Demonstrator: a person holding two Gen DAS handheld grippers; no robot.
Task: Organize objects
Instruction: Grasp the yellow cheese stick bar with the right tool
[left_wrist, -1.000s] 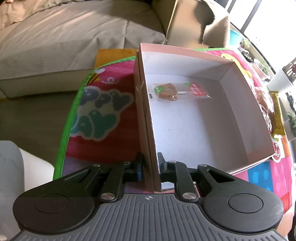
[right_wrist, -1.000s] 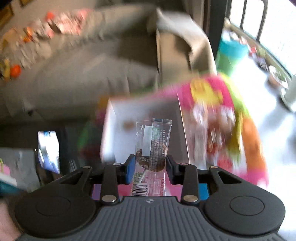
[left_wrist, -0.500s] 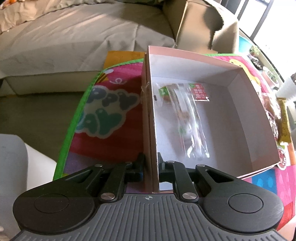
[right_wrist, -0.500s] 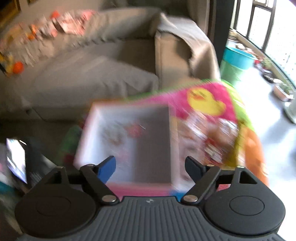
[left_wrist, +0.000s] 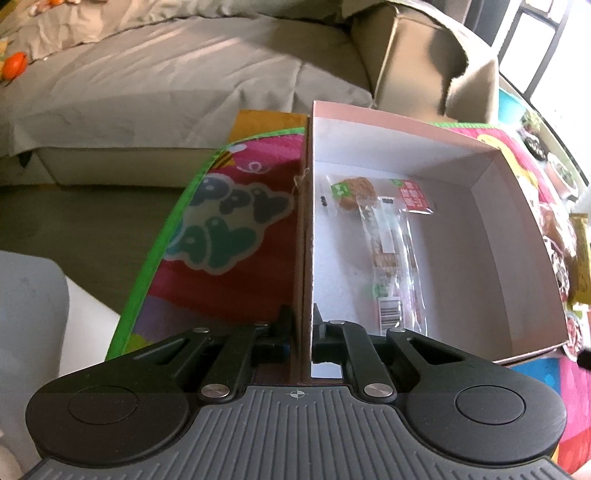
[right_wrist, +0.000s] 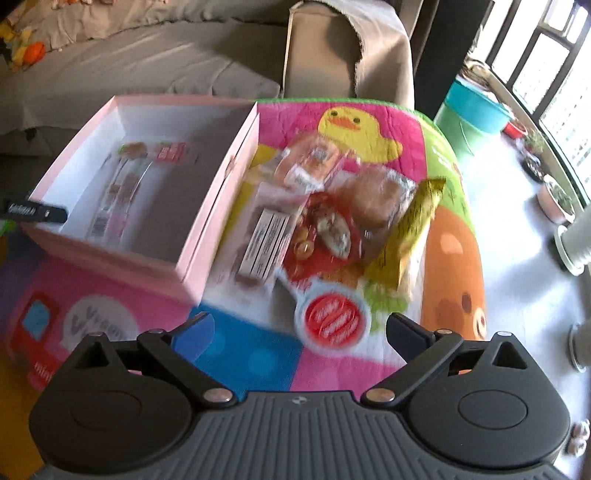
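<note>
A pink open box (left_wrist: 517, 236) (right_wrist: 218, 177) with a white inside stands on a colourful play mat (right_wrist: 369, 125). My left gripper (left_wrist: 303, 325) is shut on the box's left wall. Two clear snack packets lie in the box: a long one (left_wrist: 391, 258) (right_wrist: 118, 192) and a small one (left_wrist: 354, 190) at the far end. My right gripper (right_wrist: 299, 325) is open and empty above the mat. Ahead of it lies a heap of snack packets (right_wrist: 332, 206) right of the box, with a yellow packet (right_wrist: 410, 225) and a red round packet (right_wrist: 334, 319).
A grey sofa (left_wrist: 147, 85) stands behind the mat. A teal bucket (right_wrist: 476, 107) and plant pots (right_wrist: 557, 199) stand on the floor at the right. A white object (left_wrist: 33, 302) is at the left.
My right gripper opened and dropped the long snack packet into the box, then swung right toward the heap of packets. My left gripper kept its hold on the box wall.
</note>
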